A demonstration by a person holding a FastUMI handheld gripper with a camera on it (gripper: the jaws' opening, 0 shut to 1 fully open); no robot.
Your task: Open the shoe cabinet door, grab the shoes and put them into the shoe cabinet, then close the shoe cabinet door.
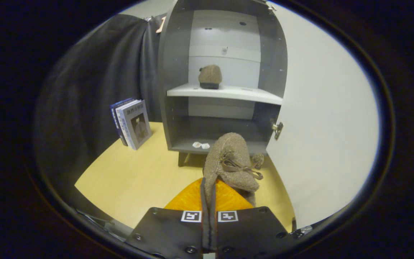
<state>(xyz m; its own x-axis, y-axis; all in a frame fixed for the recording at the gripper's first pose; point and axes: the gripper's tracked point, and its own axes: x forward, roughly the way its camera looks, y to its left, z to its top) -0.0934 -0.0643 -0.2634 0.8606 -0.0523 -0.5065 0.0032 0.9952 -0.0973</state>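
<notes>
My gripper (209,201) is shut on the heel rim of a brown fuzzy shoe (230,162) with a small bow, which hangs ahead of the orange fingers (189,199). The shoe is held in the air in front of the grey shoe cabinet (173,72). The cabinet's white door (322,118) stands swung open to the right. A second brown shoe (210,76) sits on the white middle shelf (228,92). The bottom compartment holds two small white scraps (200,145).
A few books (132,123) lean upright on the yellow table (138,176) to the left of the cabinet, against the black cloth wall. The door's hinge (277,128) juts out beside the lower compartment.
</notes>
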